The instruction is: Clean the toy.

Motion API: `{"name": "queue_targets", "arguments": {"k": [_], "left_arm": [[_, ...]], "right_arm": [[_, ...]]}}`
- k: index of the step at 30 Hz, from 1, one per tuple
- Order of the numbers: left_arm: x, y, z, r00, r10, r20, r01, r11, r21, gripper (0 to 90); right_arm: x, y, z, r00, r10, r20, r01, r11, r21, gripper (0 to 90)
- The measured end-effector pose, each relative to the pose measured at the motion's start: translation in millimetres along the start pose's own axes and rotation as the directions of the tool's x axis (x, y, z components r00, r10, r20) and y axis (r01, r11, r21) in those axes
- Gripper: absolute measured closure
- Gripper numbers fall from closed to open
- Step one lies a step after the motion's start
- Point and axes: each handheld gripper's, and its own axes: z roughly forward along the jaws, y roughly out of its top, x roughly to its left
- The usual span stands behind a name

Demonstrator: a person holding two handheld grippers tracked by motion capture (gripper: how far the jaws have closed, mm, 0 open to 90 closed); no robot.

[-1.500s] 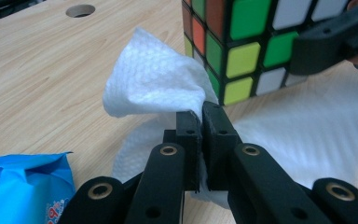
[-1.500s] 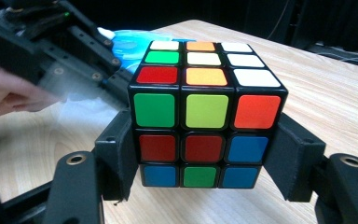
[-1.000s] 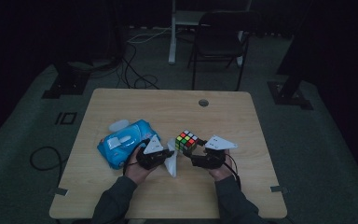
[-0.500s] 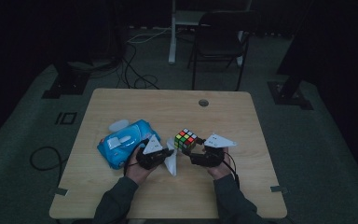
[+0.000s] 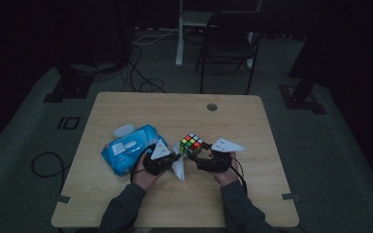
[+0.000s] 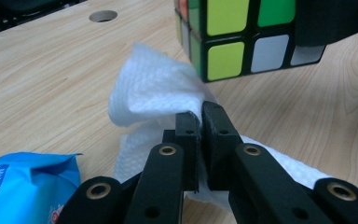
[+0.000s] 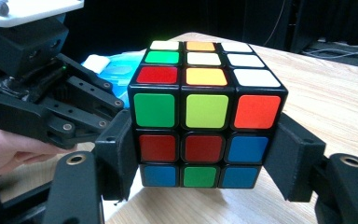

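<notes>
We sit in a dim lab or studio: a bare wooden desk [image 5: 126, 204] on grey carpet, ringed by stand bases [image 5: 68, 90], trailing cables [image 5: 143, 85] and a black chair [image 5: 228, 43].

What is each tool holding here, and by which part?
The left tool pinches a bunched fold of the white wipe. The right tool clamps the puzzle cube by its two opposite side faces.

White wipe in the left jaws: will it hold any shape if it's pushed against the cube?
Probably not. The white wipe droops and folds over the shut jaws of the left gripper, so it looks floppy and light. It should crumple against the cube rather than move it, since the right gripper clamps that from both sides.
</notes>
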Motion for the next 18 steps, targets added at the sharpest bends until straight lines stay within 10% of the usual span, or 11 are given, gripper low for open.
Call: {"name": "queue_targets", "arguments": {"k": [18], "left_arm": [[-20.0, 7.8, 10.7, 0.9947, 0.065, 0.079, -0.065, 0.9978, 0.005, 86.8]], "right_arm": [[-2.9, -1.2, 11.4, 0.9996, 0.029, 0.003, -0.029, 1.0, 0.009, 34.4]]}}
